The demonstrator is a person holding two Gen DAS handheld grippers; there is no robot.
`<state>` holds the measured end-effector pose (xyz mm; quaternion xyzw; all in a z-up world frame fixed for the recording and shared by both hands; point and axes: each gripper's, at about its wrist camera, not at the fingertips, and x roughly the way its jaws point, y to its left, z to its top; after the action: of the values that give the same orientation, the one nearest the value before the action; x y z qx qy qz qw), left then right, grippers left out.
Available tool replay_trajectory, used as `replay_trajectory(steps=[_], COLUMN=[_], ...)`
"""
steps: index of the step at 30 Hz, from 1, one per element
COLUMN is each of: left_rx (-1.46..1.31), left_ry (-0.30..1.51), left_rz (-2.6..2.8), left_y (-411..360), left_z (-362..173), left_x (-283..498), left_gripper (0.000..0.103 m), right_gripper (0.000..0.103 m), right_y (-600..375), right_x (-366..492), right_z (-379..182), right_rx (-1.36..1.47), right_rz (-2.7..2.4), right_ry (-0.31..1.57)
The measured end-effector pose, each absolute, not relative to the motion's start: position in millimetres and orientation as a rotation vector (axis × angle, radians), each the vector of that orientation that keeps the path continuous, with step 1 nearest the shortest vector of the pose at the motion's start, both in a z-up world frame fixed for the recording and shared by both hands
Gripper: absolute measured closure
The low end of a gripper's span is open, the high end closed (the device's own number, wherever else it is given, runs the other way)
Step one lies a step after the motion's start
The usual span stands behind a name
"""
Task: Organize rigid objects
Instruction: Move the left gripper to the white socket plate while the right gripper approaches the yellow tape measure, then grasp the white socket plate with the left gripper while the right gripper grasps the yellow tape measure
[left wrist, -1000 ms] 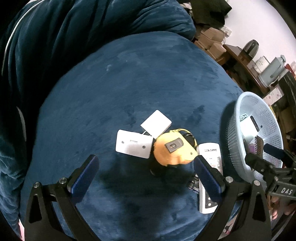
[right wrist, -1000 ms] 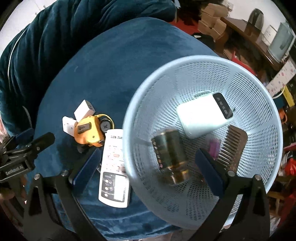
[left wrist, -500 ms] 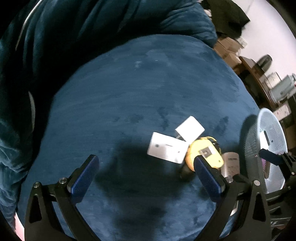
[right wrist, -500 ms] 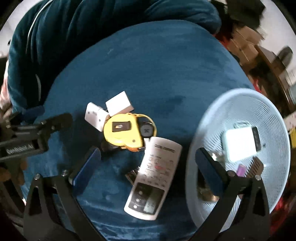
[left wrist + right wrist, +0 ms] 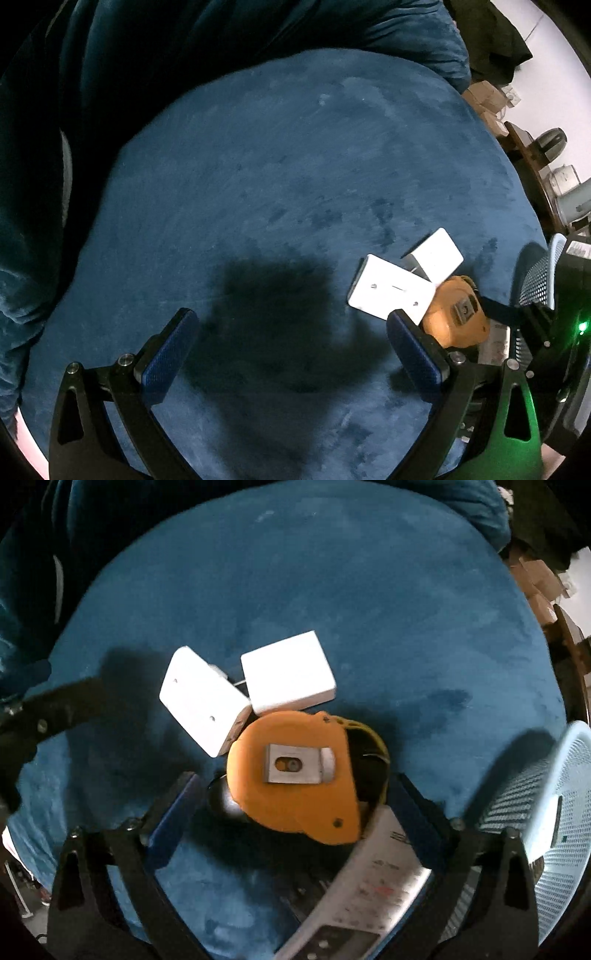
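An orange tape measure (image 5: 295, 771) lies on the blue plush surface (image 5: 332, 602), between the fingers of my right gripper (image 5: 291, 805). The jaws are closing around it; the left pad (image 5: 173, 812) still stands clear of it. Two white plug boxes (image 5: 201, 712) (image 5: 288, 674) lie just beyond it, and a white remote (image 5: 369, 897) sits under the right finger. My left gripper (image 5: 291, 350) is open over bare plush, left of the white box (image 5: 391, 291) and the tape measure (image 5: 458, 314).
A light blue mesh basket (image 5: 524, 812) stands at the right edge with a white device inside. A small dark round thing (image 5: 223, 805) lies beside the tape measure. Dark blue cushions rise behind. Boxes and kitchen jugs (image 5: 561, 181) stand far right.
My right gripper swung left from above the basket to above the tape measure, came lower, and its jaws narrowed. My left gripper drifted left, so the white boxes now sit by its right finger.
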<state>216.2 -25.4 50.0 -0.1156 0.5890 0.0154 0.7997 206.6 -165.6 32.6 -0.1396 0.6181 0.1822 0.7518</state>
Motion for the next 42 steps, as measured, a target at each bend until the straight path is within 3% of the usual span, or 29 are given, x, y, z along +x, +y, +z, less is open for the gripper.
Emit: replay_trajectory(steps=[5,6,12,19,29,32,33,42], left_rx=[-0.249,-0.248,-0.248,-0.176,-0.07,-0.061,-0.067,-0.098], left_ry=[1.272,1.272,1.264,1.268,1.299,1.269,1.254,1.281], left_rz=[0.021,0.016,-0.017,-0.108,-0.193,-0.201,-0.211,-0.133], left_y=[-24.8,-25.6,-32.5,-67.2,-104.8,-104.1,-103.5,-66.8], left_z=[45.1,45.0,43.6,34.7,4.0,0.9,3.2,14.0], left_x=[218.6,219.5,224.0,237.2,256.7,258.1,256.8,221.7], left_gripper=[0.001,0.001,0.001,0.001,0.005,0.031,0.035,0.035], right_gripper=[0.022,0.034,0.034,0.035,0.034,0.034,0.034,0.033], right_y=[-164.6,-165.5,-173.2,-197.8,-217.9,-223.9,-221.7,-206.2], right_x=[204.3,203.3,184.6,150.3,119.0,111.8,110.9,126.7], right_z=[28.7,30.9,38.4,39.3,42.0,44.8,44.7,47.3], right_rx=[-0.325,-0.323,-0.256,0.007,0.149,0.151,0.154,0.121], right_rz=[0.401,0.414,0.532,0.626,0.55,0.547,0.545,0.523], right_ry=[1.337,1.324,1.381,1.466,1.377,1.363,1.36,1.388])
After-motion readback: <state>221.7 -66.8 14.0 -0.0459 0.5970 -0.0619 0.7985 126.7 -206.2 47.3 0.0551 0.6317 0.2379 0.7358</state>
